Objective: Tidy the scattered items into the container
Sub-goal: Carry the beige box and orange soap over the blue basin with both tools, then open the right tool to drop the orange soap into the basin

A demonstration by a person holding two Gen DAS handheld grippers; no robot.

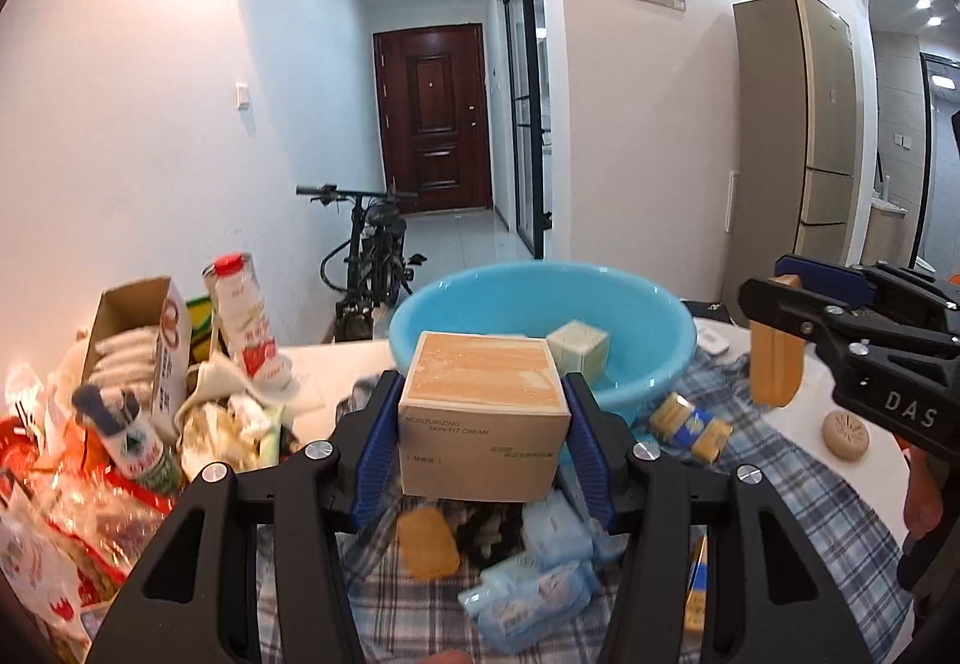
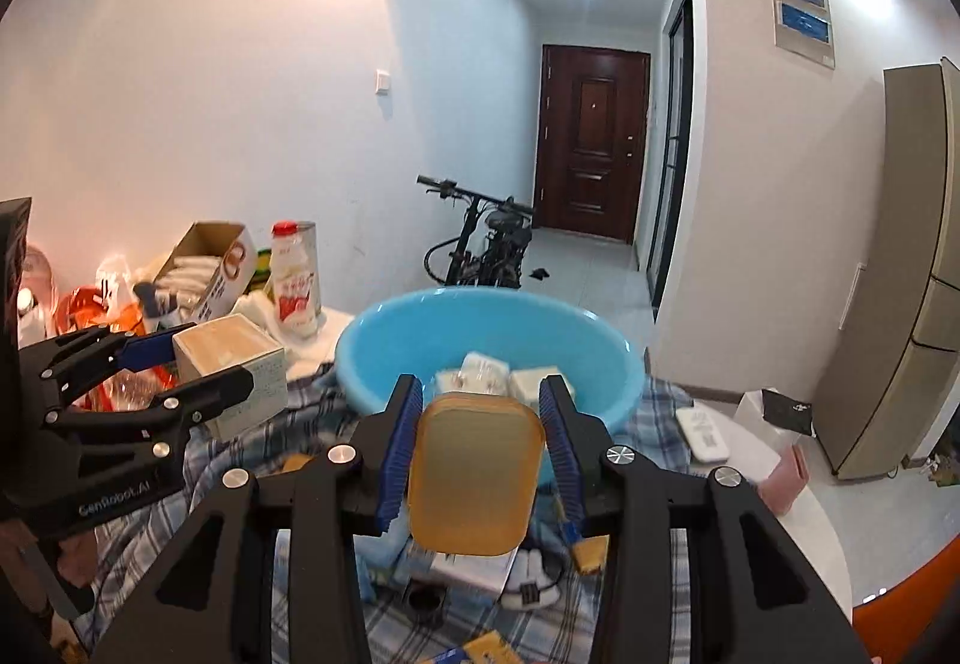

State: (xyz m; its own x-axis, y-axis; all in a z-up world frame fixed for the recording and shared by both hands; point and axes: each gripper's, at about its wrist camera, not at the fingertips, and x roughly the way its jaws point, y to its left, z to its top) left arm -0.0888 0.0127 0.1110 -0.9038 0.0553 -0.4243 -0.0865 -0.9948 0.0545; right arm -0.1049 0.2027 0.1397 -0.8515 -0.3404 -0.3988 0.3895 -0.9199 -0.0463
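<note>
The left gripper (image 1: pixel 483 436) is clamped on a tan cream box (image 1: pixel 485 415), its blue pads pressing the box's two side walls, with the box held clear above the checked cloth (image 1: pixel 810 490). The right gripper (image 2: pixel 480 454) is clamped on an amber soap bar (image 2: pixel 474 475), pads on its two long edges and the bar's broad face turned toward the camera. From the left wrist view, that same bar hangs edge-on from the right jaws, off to the right of the box.

Just ahead of both grippers, and lower, sits the blue basin (image 1: pixel 654 328), the container; at least two pale boxes already lie in it. Under the grippers, pale blue packets (image 1: pixel 534 598), a second amber bar (image 1: pixel 427 543) and a yellow and blue packet (image 1: pixel 690 427) lie on the cloth, and a round beige puck (image 1: pixel 845 431) rests to the right.

The step in hand looks like the carry: both items are lifted and not yet over the rim. The next move calls for bringing each one forward past the near rim, lowering it inside, and only then letting the jaws part. The two should go in side by side so they do not collide.
</note>
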